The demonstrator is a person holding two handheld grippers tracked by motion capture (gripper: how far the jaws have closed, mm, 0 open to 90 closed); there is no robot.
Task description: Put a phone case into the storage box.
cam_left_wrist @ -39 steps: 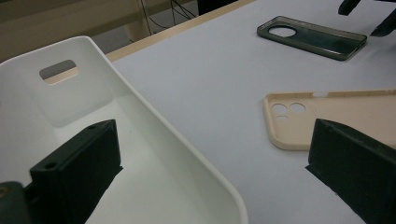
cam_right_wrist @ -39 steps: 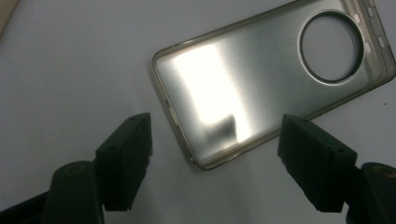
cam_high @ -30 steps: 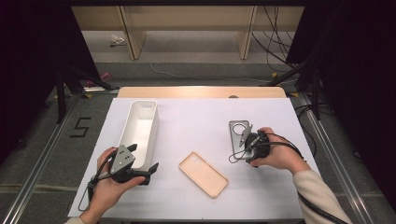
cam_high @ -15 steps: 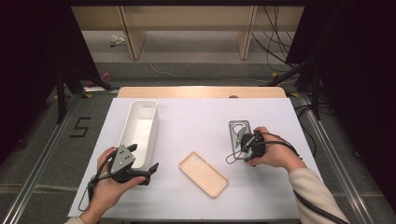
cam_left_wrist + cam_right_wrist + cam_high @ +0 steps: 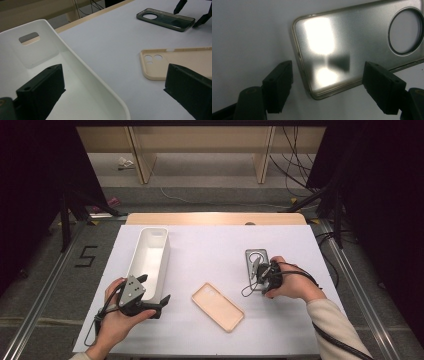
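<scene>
Right claw [image 5: 327, 90] hangs over the grey phone case [image 5: 362, 45] — jaws spread wide, straddling its near end, pads clear of both edges — case flat on the surface [image 5: 215, 245].

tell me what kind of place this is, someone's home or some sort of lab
Most likely a lab recording station, not a home: a white-covered table ringed by black curtains, loose cables on the floor, a taped number on the floor, and a handheld right gripper.
</scene>
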